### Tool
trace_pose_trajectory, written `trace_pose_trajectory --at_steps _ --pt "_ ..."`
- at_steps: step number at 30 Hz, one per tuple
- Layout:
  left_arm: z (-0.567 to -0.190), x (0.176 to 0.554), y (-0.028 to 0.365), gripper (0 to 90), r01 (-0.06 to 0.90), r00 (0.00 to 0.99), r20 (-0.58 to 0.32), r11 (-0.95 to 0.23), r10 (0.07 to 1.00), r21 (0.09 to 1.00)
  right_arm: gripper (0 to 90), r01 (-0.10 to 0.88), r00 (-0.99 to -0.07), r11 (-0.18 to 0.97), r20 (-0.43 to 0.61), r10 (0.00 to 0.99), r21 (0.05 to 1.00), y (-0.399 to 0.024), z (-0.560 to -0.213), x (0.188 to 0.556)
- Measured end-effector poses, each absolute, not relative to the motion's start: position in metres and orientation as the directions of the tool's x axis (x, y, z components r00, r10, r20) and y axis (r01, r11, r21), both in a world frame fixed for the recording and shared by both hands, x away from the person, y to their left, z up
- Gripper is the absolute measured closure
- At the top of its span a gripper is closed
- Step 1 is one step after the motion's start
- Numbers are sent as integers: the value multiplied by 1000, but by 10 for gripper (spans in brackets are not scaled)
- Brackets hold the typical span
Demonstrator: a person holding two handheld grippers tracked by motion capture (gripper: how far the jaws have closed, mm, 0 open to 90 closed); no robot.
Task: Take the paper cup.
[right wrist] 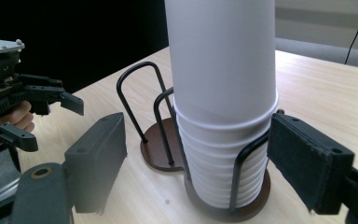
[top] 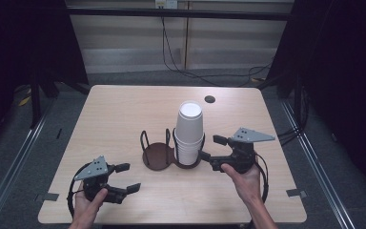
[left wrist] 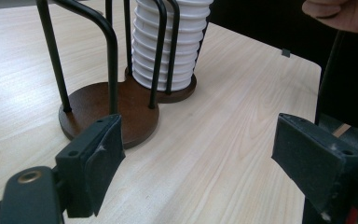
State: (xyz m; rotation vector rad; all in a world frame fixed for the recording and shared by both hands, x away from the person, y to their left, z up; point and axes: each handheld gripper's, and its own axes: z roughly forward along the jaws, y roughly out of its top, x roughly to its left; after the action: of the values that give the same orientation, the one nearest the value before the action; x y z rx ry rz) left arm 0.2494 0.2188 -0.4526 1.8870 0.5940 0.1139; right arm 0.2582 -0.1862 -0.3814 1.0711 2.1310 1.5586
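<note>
Landmark: double wire cup holder [top: 171,152] on a brown base, mid-bench [top: 124,109]. Its right bay holds a stack of white paper cups [top: 188,131], upside down, rising well above the wires; its left bay is bare. Right hand-held gripper [top: 210,148] just right of the holder, jaws spread wide, one each side of the stack, not touching it. Left hand-held gripper [top: 127,177] near the holder's front-left, jaws parted, gripping nothing.

One tall stack of white ribbed paper cups [top: 189,133] is standing in the right bay of one dark brown two-bay wire-looped cup holder [top: 158,156]; individual cups are too tightly nested for counting.
</note>
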Motion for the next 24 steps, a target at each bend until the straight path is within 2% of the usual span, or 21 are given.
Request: trace_pose_trajectory --at_steps 11,24 --pt "-453 250 219 163 348 871 -200 -275 449 896 139 379 -709 186 156 688 906 -178 -361 271" --pt "-453 249 218 163 349 872 -203 -276 445 895 137 374 -739 202 159 655 905 -167 -345 292"
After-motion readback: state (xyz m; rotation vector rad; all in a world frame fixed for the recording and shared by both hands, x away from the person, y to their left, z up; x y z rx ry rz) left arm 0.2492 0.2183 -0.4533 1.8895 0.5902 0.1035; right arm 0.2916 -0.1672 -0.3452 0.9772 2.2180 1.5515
